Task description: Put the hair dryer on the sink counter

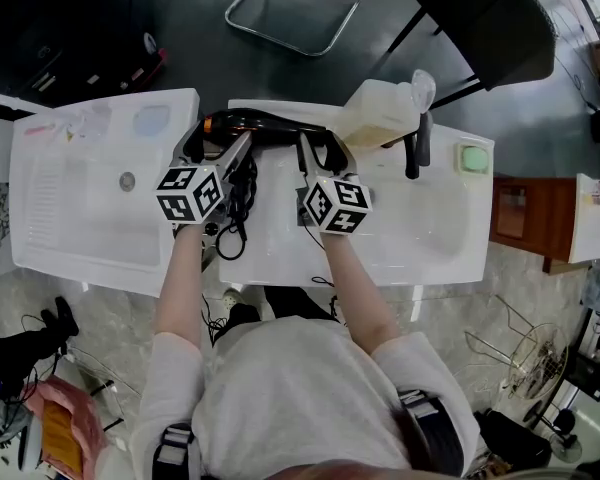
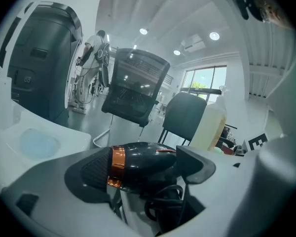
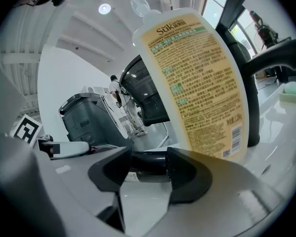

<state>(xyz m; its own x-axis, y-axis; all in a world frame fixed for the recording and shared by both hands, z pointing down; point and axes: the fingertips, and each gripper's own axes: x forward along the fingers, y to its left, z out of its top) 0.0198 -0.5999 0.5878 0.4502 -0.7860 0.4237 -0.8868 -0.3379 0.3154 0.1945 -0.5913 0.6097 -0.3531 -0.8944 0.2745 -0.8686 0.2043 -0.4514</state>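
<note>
Left tool (image 2: 140,174) closed on rear body of hair dryer (image 1: 270,126), pads against both sides just behind copper ring. Right tool (image 3: 148,169) clamped on dryer's black barrel. Dryer lies level along back edge of white sink tabletop (image 1: 280,268); contact with surface not determinable. Cord (image 1: 238,203) coiled beneath left tool. Yellow bottle (image 3: 197,83) stands just beyond right tool, black faucet (image 1: 417,148) beside it.
</note>
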